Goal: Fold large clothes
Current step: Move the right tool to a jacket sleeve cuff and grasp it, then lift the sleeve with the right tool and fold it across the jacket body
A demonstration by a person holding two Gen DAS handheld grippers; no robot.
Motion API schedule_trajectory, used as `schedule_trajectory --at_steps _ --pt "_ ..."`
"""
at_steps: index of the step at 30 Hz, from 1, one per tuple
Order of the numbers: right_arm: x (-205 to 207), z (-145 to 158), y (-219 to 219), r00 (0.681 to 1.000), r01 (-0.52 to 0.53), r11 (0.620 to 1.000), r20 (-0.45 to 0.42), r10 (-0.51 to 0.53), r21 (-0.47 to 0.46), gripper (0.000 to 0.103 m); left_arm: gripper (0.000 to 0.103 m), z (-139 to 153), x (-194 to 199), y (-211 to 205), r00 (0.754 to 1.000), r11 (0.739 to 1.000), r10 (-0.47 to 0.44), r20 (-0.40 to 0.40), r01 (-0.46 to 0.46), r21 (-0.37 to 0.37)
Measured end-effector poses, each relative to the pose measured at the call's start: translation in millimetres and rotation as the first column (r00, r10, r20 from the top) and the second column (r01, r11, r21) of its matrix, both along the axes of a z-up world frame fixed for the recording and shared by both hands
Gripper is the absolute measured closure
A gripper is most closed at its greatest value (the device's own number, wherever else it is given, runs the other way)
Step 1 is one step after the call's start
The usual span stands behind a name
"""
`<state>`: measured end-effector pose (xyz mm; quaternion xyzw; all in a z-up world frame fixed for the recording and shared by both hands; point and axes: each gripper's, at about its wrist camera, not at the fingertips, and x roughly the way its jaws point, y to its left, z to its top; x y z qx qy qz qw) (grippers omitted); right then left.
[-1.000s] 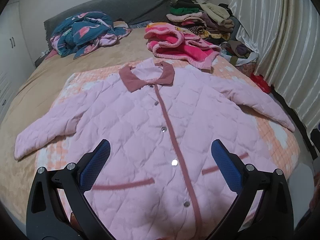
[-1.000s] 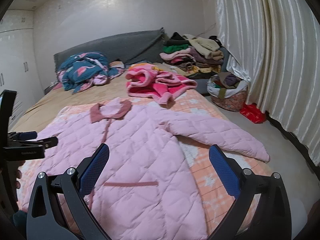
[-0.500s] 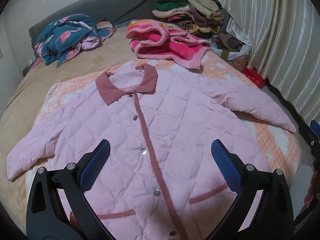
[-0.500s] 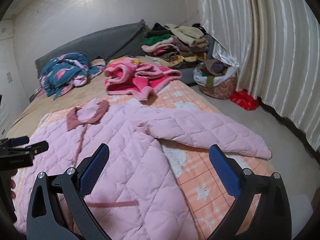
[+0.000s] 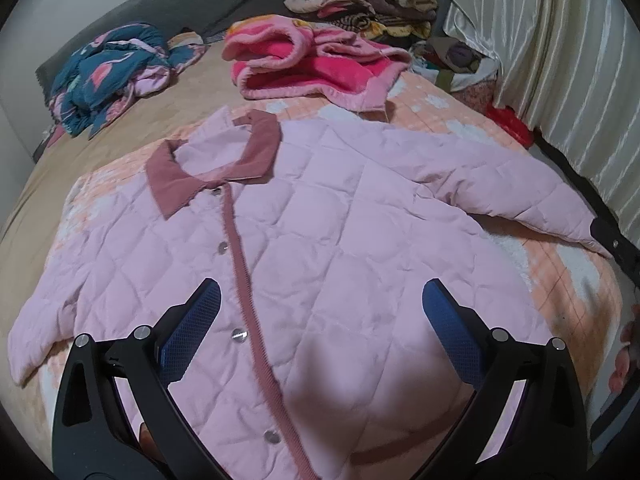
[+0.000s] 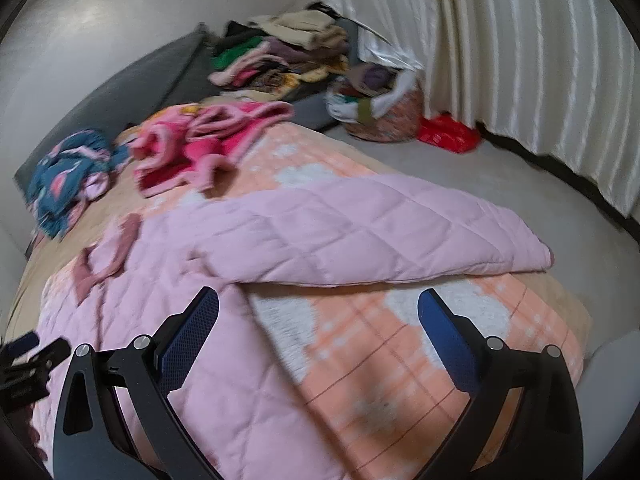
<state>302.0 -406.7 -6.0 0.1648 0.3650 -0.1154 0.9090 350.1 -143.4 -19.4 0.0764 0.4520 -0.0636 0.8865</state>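
A pink quilted jacket (image 5: 340,240) with a dusty-rose collar (image 5: 216,160) lies flat, buttoned, face up on the bed, both sleeves spread out. My left gripper (image 5: 320,332) is open and empty, hovering above the jacket's lower front. My right gripper (image 6: 318,334) is open and empty, above the bed just below the jacket's right sleeve (image 6: 380,236), whose cuff points toward the bed's edge. The left gripper's tip shows at the far left of the right wrist view (image 6: 24,356).
An orange-and-white checked blanket (image 6: 400,344) lies under the jacket. A bright pink fleece garment (image 5: 312,68) and a blue patterned bundle (image 5: 108,76) lie further back. Stacked clothes (image 6: 280,52), a full basket (image 6: 380,112) and a curtain (image 6: 520,60) stand to the right.
Both grippers moved rightward and closer to the bed. The left now hangs lower over the jacket's front; the right swung toward the right sleeve and the bed's edge. Both stayed open.
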Motion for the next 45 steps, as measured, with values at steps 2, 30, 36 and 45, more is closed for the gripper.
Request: schedule_trajectory --at_steps 2,30,36,45 --pt "8 -10 -13 0.999 0.043 0.999 -0.017 -0.043 0.007 0.004 0.008 -5 5 -5 1.0 1.0 -0.006 -0.01 0.006 0.001" --pt "38 -108 -180 0.852 0.524 0.799 -0.196 -0.486 0.294 0.004 0.008 -24 72 -8 0.996 0.995 0.081 -0.024 -0.08 0.052" --pt "38 -118 -198 0.843 0.537 0.799 -0.13 -0.523 0.269 0.04 0.008 -20 67 25 0.99 0.99 0.135 -0.034 -0.133 0.049" --pt "32 -52 -197 0.906 0.385 0.893 0.087 -0.414 0.234 0.078 0.008 16 59 61 0.983 0.982 0.186 -0.006 -0.186 0.018"
